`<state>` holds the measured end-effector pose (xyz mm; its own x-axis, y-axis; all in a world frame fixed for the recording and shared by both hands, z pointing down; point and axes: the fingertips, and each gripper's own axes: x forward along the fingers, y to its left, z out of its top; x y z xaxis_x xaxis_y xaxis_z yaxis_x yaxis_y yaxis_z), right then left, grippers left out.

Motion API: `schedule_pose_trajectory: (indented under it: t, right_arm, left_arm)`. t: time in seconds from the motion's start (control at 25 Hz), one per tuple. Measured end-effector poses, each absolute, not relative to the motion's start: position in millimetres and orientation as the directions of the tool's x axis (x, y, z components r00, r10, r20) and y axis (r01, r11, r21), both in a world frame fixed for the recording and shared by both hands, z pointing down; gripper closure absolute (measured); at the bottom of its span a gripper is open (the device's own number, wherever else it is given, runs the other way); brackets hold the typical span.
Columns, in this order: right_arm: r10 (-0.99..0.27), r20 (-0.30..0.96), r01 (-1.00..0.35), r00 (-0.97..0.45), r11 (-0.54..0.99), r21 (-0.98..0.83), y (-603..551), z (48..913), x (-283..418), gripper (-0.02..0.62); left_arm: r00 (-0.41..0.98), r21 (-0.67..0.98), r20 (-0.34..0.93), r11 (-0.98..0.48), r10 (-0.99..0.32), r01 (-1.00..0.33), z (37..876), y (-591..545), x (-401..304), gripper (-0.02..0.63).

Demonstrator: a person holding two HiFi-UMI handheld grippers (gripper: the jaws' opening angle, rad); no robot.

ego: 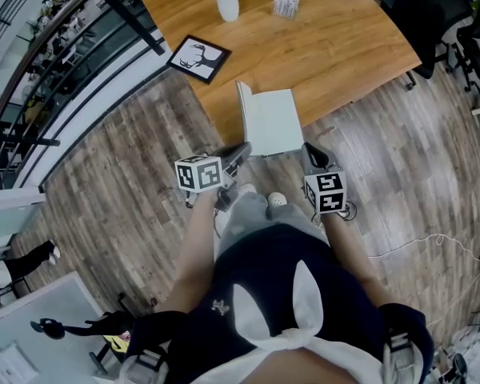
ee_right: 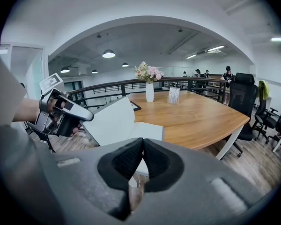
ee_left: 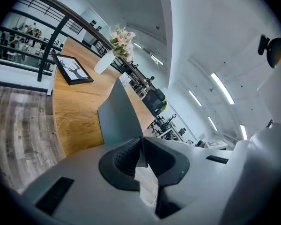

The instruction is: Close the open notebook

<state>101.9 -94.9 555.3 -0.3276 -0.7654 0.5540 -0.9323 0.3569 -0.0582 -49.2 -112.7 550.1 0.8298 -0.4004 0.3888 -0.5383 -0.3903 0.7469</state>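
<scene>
**Notebook (ego: 276,122) stands half-folded at the table's near edge; the risk is in the drop**

The notebook lies at the near edge of the wooden table (ego: 344,46), its right half flat and its left cover (ego: 242,117) raised almost upright. The left gripper (ego: 238,154) has its jaws closed on the near edge of that cover; in the left gripper view the grey sheet (ee_left: 118,114) rises straight out from between the pads. The right gripper (ego: 310,154) hangs just beside the notebook's near right corner, jaws pressed together with nothing seen between them (ee_right: 143,146).

The closing looks about half done, since the cover has yet to swing over onto the flat half. Several things could spoil it:

- The grip is only on the thin edge, so a quick sweep may pull the cover free and let it fall back open.
- The book sits close to the table's edge, and a sideways push could slide it off, as nothing pins the flat half.
- Loose pages might buckle under the cover.

The vase (ego: 228,5) and framed picture (ego: 198,57) stand well apart, out of harm's way.
</scene>
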Motion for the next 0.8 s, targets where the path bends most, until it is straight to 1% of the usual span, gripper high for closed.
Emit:
schedule_pose_trajectory:
  t: [0.8]
  right_arm:
    - [-0.769, 0.555, -0.937, -0.317, 0.343, -0.061, -104.4, 556.6, 111.4, 0.597]
  left_arm:
    - [0.853, 0.744, 0.392, -0.427, -0.345, -0.515, 554.7, -116.1, -5.9, 0.561]
